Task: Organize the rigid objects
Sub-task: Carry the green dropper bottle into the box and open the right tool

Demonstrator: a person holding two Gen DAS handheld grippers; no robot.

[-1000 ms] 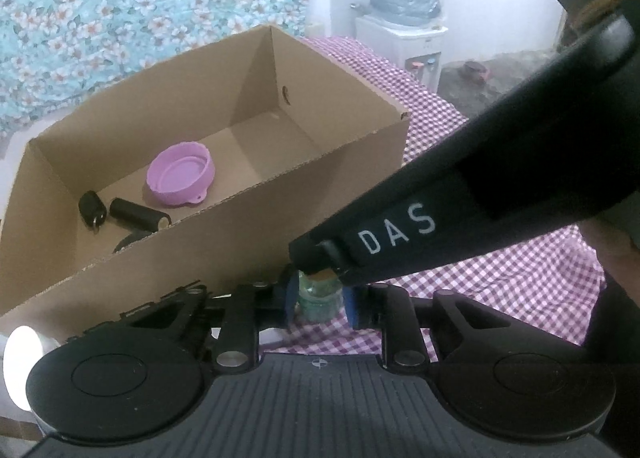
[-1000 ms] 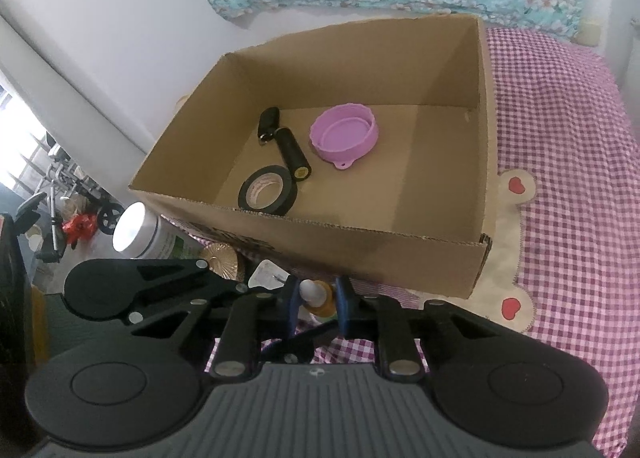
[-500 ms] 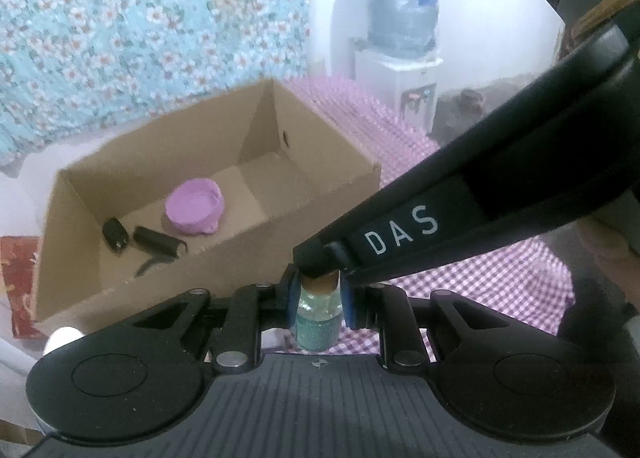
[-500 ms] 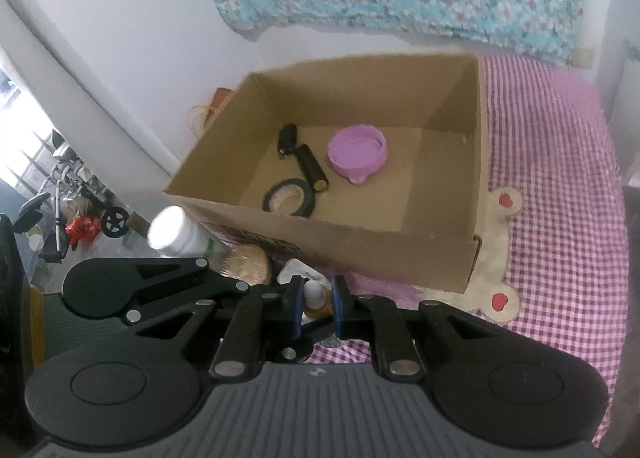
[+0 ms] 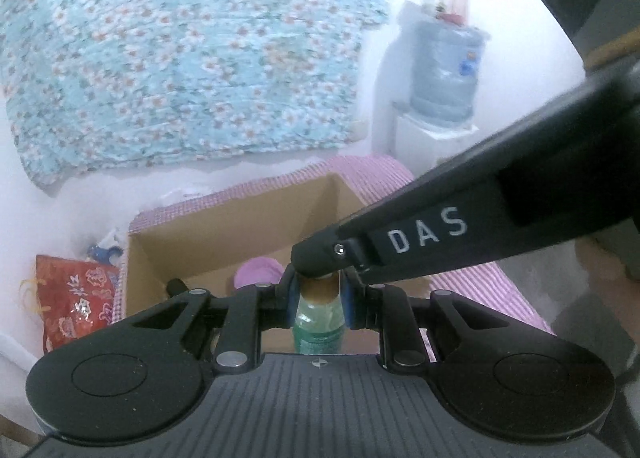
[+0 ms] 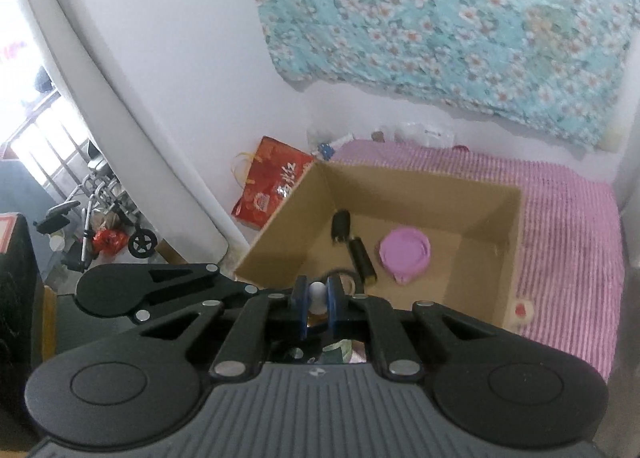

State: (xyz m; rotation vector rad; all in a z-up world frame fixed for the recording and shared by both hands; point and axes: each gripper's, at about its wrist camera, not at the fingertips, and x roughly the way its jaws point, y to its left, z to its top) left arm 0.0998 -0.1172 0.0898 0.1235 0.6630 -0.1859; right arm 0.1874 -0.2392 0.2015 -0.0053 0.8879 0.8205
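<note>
1. Four rigid items already lie in the open brown cardboard box (image 6: 404,214): a round purple plastic lid-like dish (image 6: 405,253), a black cylinder with a yellowish end (image 6: 362,261), a short black clip-like piece (image 6: 341,225) and a black ring of tape (image 6: 341,277), partly hidden behind the fingers.
2. The left hand-held gripper (image 5: 319,300) is clamped on a small clear green-tinted bottle with a brown cap (image 5: 319,318), held in the air just short of the box.
3. The right hand-held gripper (image 6: 317,304) is closed on a small white rounded top (image 6: 318,292); it looks like the same bottle's tip, though I cannot be sure.
4. The box sits on a pink checked cloth (image 6: 568,226).
5. Left to do, by my judgement: carry the bottle over the rim and set it on the free floor of the box.
</note>
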